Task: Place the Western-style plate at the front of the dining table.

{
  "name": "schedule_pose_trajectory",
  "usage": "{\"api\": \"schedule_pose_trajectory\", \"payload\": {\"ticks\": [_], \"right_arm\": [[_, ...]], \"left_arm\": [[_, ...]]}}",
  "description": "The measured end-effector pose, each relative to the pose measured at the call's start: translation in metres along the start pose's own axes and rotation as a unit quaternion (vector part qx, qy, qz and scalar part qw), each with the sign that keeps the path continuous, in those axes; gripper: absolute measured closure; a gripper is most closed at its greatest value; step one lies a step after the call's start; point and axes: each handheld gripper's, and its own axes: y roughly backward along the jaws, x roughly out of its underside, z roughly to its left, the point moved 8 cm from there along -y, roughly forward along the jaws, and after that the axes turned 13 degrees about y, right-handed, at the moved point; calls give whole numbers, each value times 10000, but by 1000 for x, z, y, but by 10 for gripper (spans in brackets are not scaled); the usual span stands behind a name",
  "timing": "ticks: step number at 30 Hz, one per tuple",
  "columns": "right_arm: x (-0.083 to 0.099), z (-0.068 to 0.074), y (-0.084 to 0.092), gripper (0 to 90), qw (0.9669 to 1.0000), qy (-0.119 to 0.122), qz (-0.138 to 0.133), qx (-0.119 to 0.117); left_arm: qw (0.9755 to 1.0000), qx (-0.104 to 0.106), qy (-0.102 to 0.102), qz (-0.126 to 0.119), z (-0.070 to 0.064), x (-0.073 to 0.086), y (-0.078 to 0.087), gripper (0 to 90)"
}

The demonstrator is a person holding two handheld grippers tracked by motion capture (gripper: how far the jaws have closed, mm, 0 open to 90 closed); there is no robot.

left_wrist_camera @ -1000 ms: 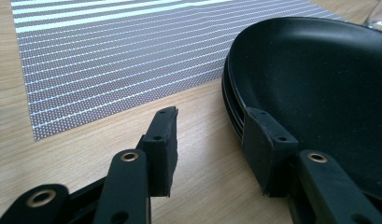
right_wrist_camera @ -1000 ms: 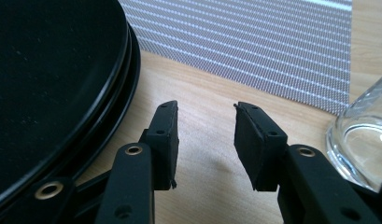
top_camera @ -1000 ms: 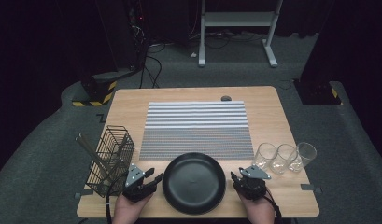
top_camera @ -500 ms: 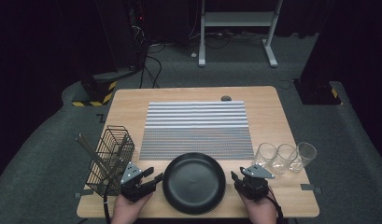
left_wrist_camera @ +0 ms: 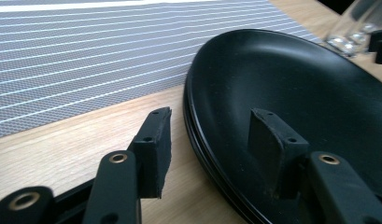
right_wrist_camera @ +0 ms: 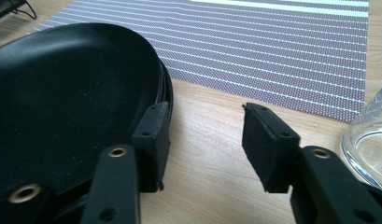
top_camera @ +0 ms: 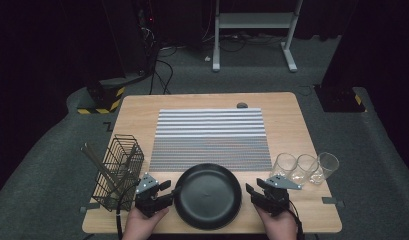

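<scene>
Black plate [top_camera: 208, 196] sits at the table's [top_camera: 142, 115] 6 o'clock edge, just below the striped placemat [top_camera: 211, 137]. Left gripper [left_wrist_camera: 212, 140] at its 9 o'clock straddles the rim, fingers half-wide, no squeeze. Right gripper [right_wrist_camera: 205, 140], at 3, has just been opening, rim between the fingers, loose. Risks: plate likely slips off the near edge; glasses [top_camera: 304, 167] close at 2 could tip. Basket [top_camera: 117, 172] crowds 9; free room at 12.

Dark lab or recording studio, grey carpet floor [top_camera: 67, 165], lone wooden table [top_camera: 142, 115], black equipment with loose cables [top_camera: 159, 55] behind its far-left corner, white metal stand [top_camera: 252, 30], hazard-striped base [top_camera: 99, 102]
</scene>
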Motion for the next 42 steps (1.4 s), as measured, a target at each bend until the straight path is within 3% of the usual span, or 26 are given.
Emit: {"api": "schedule_pose_trajectory", "payload": {"ticks": [4,9,11,14,18,21,25,27,29,35,38,42], "right_arm": [[1,3,-1,462,10000,4,-1,-46],[-2,6,-4,398,9997,-86,70,-240],[-4,7,-5,400,9994,-149,108,-296],[-6,6,-4,409,9994,-144,275,-161],[-10,5,-5,405,9991,-185,359,-158],[-13,3,-8,428,9987,-274,330,-290],[-16,4,-12,530,9976,-347,288,-518],[-17,2,-12,546,9968,-425,257,-620],[-19,0,-11,554,9957,-508,194,-748],[-18,4,-10,550,9916,-670,141,-1099],[-18,7,-10,535,9903,-755,140,-1155],[-16,8,-10,539,9898,-840,202,-1136]], "left_arm": [[9998,138,140,7,-1,0,-1,475],[9999,-73,47,69,1,-2,-1,486],[9997,-129,109,201,2,-1,-1,485],[9993,-112,166,316,-1,-1,0,488],[9991,-185,14,384,-6,1,-1,492],[9985,-173,120,497,-9,3,-4,499],[9978,-148,201,619,-10,3,-6,508],[9968,-101,291,742,-10,2,-7,508],[9951,-173,238,944,-10,3,-8,559],[9929,-295,378,1093,-11,1,-11,533],[9924,-443,207,1126,-13,0,-10,533],[9892,-526,43,1371,-13,6,-14,480]]}}
